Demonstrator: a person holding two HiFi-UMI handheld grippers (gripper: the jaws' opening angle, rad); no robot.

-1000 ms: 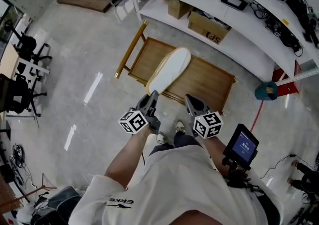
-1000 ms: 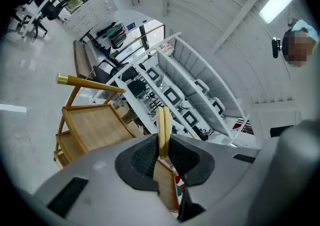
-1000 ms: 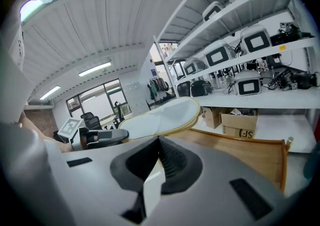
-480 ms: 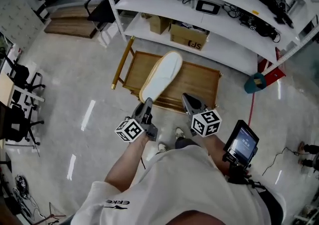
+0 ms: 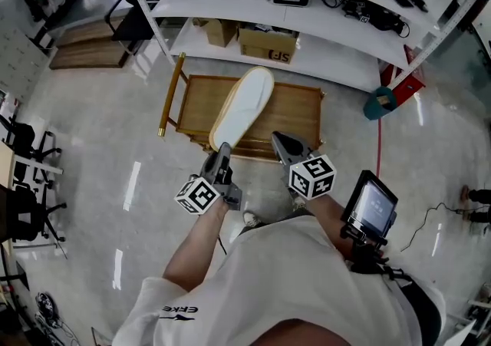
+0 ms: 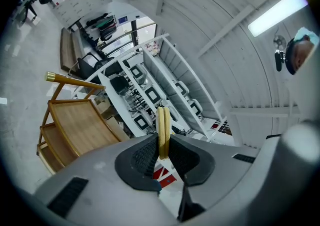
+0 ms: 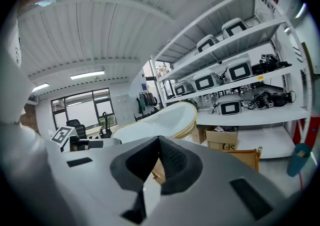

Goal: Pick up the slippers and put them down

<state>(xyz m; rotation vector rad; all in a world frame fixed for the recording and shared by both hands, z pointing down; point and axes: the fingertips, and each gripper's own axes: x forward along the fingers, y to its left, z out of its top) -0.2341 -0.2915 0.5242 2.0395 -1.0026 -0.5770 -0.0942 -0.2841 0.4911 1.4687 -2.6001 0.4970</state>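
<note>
A pair of white slippers with yellow-edged soles is pressed flat together and held in the air over a low wooden rack. My left gripper is shut on their near end. In the left gripper view the slippers stand edge-on, pinched between the dark pads of the left gripper. My right gripper hovers just right of the slippers with its jaws together and nothing between them. In the right gripper view the right gripper is shut and the slippers float to its left.
White shelving with monitors and cables runs behind the rack. A cardboard box sits on its bottom shelf. A teal object lies at the right. A small screen hangs at the person's waist. Black chairs stand at the far left.
Both grippers have risen and moved toward the shelving, the left one carrying the slippers with it. The jaws of both look unchanged.
</note>
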